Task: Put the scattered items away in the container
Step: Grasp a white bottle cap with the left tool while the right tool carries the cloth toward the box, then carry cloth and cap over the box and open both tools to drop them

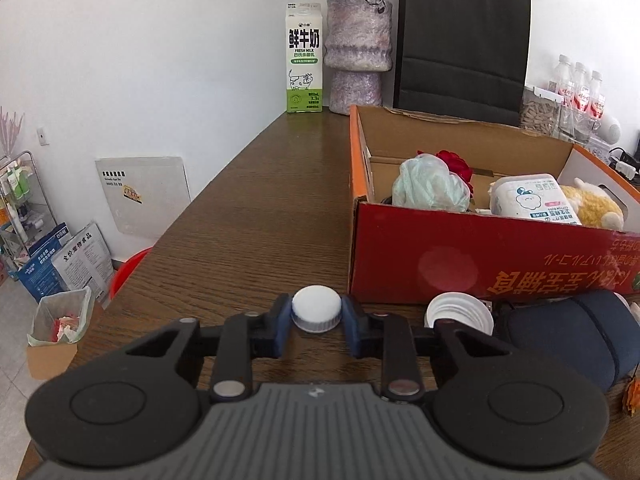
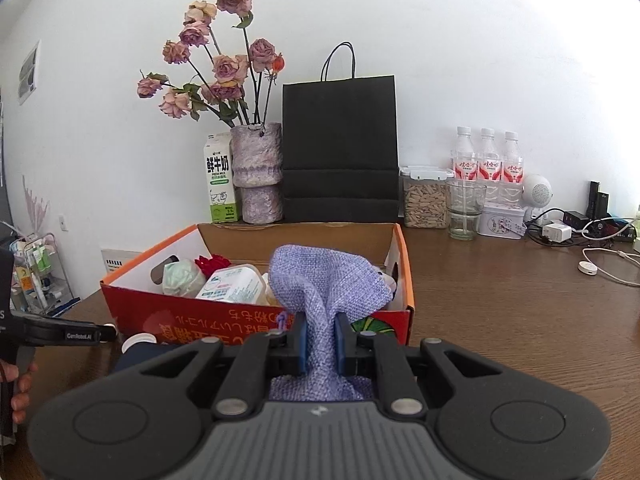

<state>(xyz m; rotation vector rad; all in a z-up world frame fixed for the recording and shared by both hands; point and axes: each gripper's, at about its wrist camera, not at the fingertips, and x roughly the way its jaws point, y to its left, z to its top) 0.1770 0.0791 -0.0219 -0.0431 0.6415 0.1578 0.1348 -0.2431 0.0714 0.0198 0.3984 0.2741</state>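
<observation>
White ribbed plastic bottle cap [image 1: 316, 313] on the brown wooden surface [image 1: 256, 208], my left gripper [image 1: 316, 326] jaws clamped on it. Right gripper [image 2: 320, 340] jaws pinch the lilac woven pouch [image 2: 324, 280] before the red-orange cardboard box [image 2: 256, 320]. Next, probably: lift both over the rim, release.

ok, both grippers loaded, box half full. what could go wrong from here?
1. The left gripper pinches the small white cap only at its rounded rim; it could pop out on the lift.
2. The right gripper holds the purple cloth pouch by its neck, so the limp body may snag on the red box wall.
3. The dark flask lies close to the cap and could get knocked.
</observation>
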